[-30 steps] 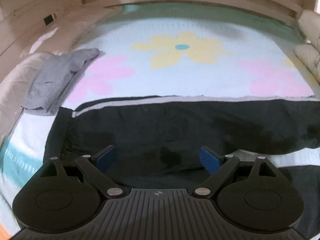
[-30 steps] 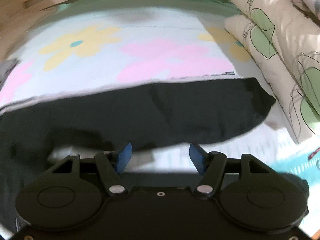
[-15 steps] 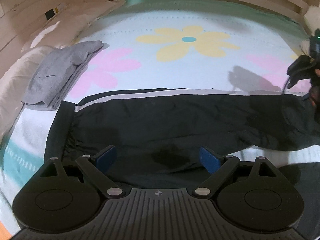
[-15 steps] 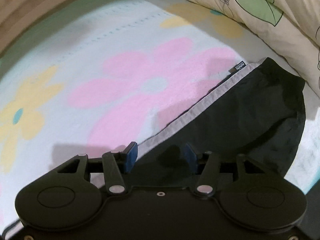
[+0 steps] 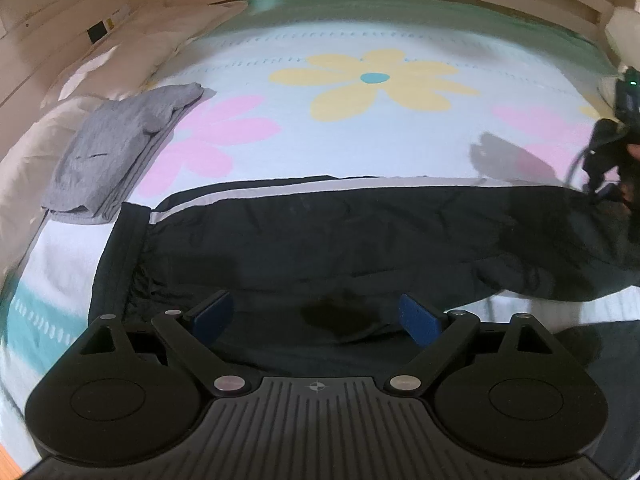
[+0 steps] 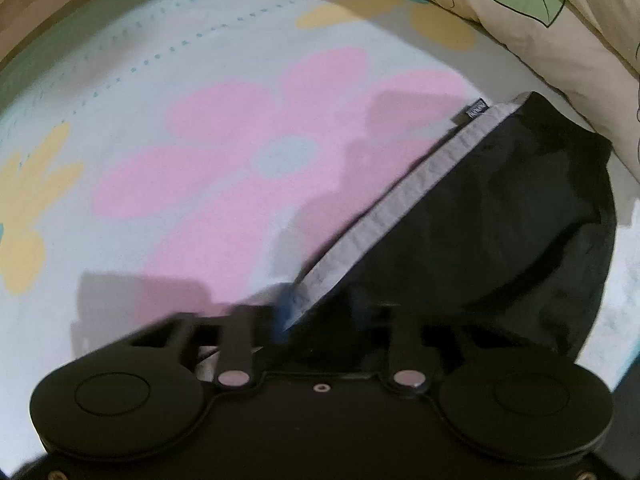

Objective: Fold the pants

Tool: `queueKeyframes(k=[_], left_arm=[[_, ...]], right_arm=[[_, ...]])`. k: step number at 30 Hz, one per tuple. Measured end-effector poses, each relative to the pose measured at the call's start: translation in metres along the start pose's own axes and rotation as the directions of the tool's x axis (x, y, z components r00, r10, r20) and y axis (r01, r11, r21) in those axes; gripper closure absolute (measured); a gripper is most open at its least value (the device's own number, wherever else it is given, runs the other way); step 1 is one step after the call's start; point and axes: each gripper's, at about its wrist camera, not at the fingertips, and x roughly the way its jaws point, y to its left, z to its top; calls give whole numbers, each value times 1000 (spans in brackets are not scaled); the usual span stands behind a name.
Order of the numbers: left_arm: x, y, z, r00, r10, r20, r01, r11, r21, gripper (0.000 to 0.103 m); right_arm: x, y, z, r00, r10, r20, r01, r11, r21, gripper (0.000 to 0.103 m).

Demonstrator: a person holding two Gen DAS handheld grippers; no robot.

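Right claw (image 6: 320, 312) seemingly pinches black pants (image 6: 500, 216); left claw (image 5: 316, 316) gapes.

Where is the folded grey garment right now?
In the left wrist view, the grey garment lies at the bed's left edge, just beyond the black pants' waistband.

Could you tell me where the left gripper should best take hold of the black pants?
Probably the waistband end of the black pants, coming in from the left edge: it lies flat as a firm band, and the open left gripper hovers close by.
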Motion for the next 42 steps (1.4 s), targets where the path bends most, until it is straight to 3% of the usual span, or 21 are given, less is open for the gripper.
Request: queueKeyframes(k=[2,6,16,21,25,34,36,37,38,40,41,42], left_arm=[[0,0,0,1000,2,6,-2,1000,4,13],[2,3,0,1000,-2,3,2,1000,-6,13],[17,15,34,987,-156,-40,151,982,-110,13],[52,22,62,975,-205,-89,184,962,-204,13],[80,27,76,973,-197,-118,162,953,-254,13],[121,15,89,972,-164,-170,133,975,-178,13],[126,13,87,968,-172,-185,137,973,-184,20],[129,13,86,963,-184,-196,146,970,-193,31],[133,14,84,956,-206,-209,163,965,-205,57],[139,18,82,937,-268,-225,218,950,-223,98],[138,19,80,934,-277,-225,225,947,-230,98],[132,21,78,943,-266,-202,217,948,-234,98]], right_arm=[[-5,-10,-2,999,32,-32,-33,999,-5,92],[-31,-42,-15,991,123,-53,-121,992,40,93],[-95,-99,-63,980,194,-45,-196,979,-60,93],[-96,-108,-76,976,211,-51,-215,974,-72,93],[-90,-109,-79,976,203,-73,-208,975,-76,93],[-66,-118,-76,976,189,-103,-198,976,-84,92],[-65,-119,-81,976,190,-110,-199,977,-78,92],[-63,-120,-82,976,190,-110,-199,977,-77,92],[-62,-121,-81,976,190,-110,-199,977,-77,92],[-60,-121,-82,976,188,-108,-197,977,-78,92],[-60,-121,-82,976,188,-106,-197,977,-80,92],[-61,-120,-83,976,190,-104,-199,977,-82,92]])
